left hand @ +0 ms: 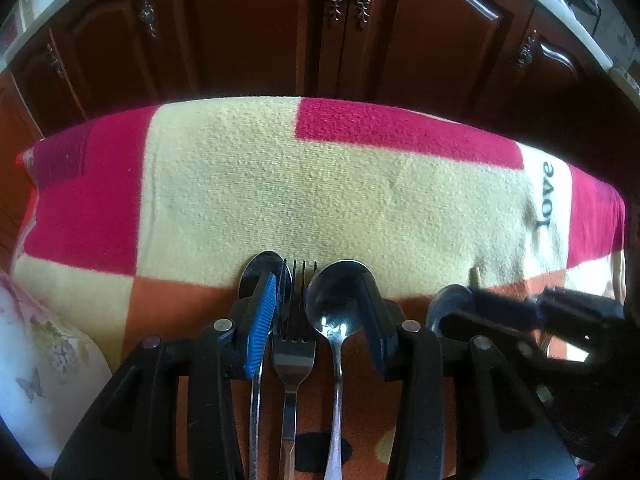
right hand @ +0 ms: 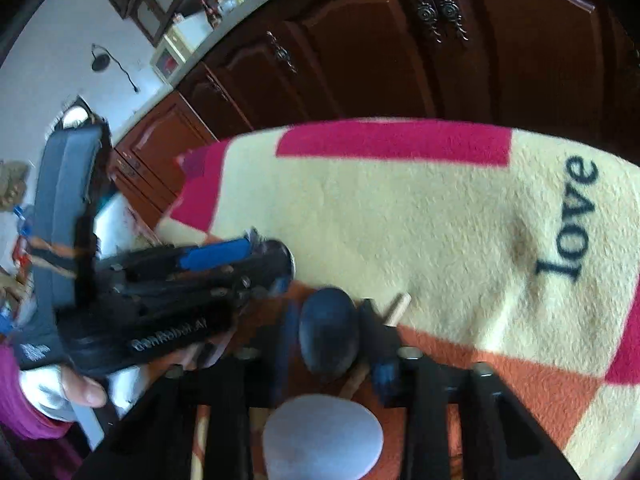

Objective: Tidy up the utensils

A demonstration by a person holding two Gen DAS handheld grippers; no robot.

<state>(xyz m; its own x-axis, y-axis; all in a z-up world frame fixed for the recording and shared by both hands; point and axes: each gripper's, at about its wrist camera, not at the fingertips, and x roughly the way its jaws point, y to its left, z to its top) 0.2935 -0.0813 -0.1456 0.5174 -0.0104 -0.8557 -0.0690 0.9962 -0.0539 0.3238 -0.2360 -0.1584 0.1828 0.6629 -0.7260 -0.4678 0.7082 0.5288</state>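
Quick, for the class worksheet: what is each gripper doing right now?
Left gripper: open, a fork and two spoons between its fingers.
Right gripper: closed on a dark spoon.

cream, pink and orange patchwork blanket [left hand: 320, 184], silver fork [left hand: 294, 344], dark brown cabinets [left hand: 260, 32]

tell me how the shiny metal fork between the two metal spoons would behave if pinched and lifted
The shiny metal fork looks rigid, so it probably won't flex. Its polished handle may slip. Lying flat on the fuzzy blanket, it probably won't roll.
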